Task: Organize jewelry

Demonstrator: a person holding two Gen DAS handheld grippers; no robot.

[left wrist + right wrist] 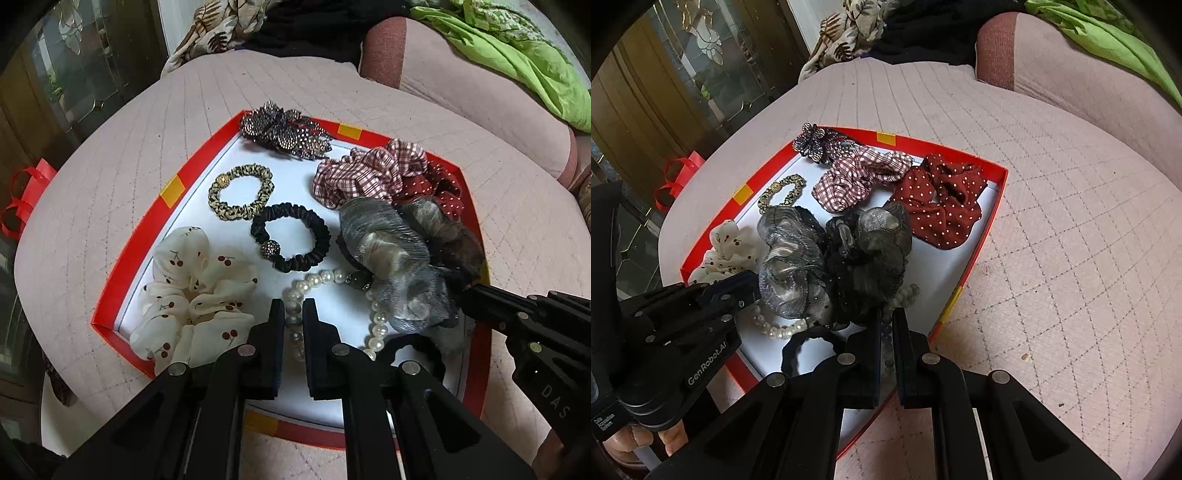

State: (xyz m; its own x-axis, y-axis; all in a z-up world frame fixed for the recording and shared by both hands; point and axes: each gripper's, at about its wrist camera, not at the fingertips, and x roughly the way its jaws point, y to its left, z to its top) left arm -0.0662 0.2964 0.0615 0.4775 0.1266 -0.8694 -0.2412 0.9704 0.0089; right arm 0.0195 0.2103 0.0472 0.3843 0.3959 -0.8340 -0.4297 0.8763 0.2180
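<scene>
Two hand-held claws work over a red-rimmed tray (110,266) of hair ties and jewellery, set on a quilted pink cushion (92,206). The left claw (293,306) is nearly shut, with a string of pearls (378,317) running between its fingers; the pads appear to pinch the strand near its darker beads, though whether the grip is firm cannot be told. The right claw (887,314) is likewise all but closed, and a beaded length of what looks like the same pearl strand lies in its narrow gap just ahead of the tips.

A large grey organza scrunchie (798,266) sits directly ahead of the right claw, draped over part of the strand, with a black hair tie (809,347) just to its left. Beyond the left claw lie a black satin scrunchie (291,236) and a leopard-print one (240,192); a cherry-print scrunchie (192,291) rests to its left. A checked scrunchie (860,177), a red dotted scrunchie (938,203) and a beaded flower clip (284,129) fill the tray's far side.

The step in hand seems to be freeing the pearls from the pile. The next move probably calls for drawing both ends out together, gently, so the strand slips from under the organza without dragging it along.
</scene>
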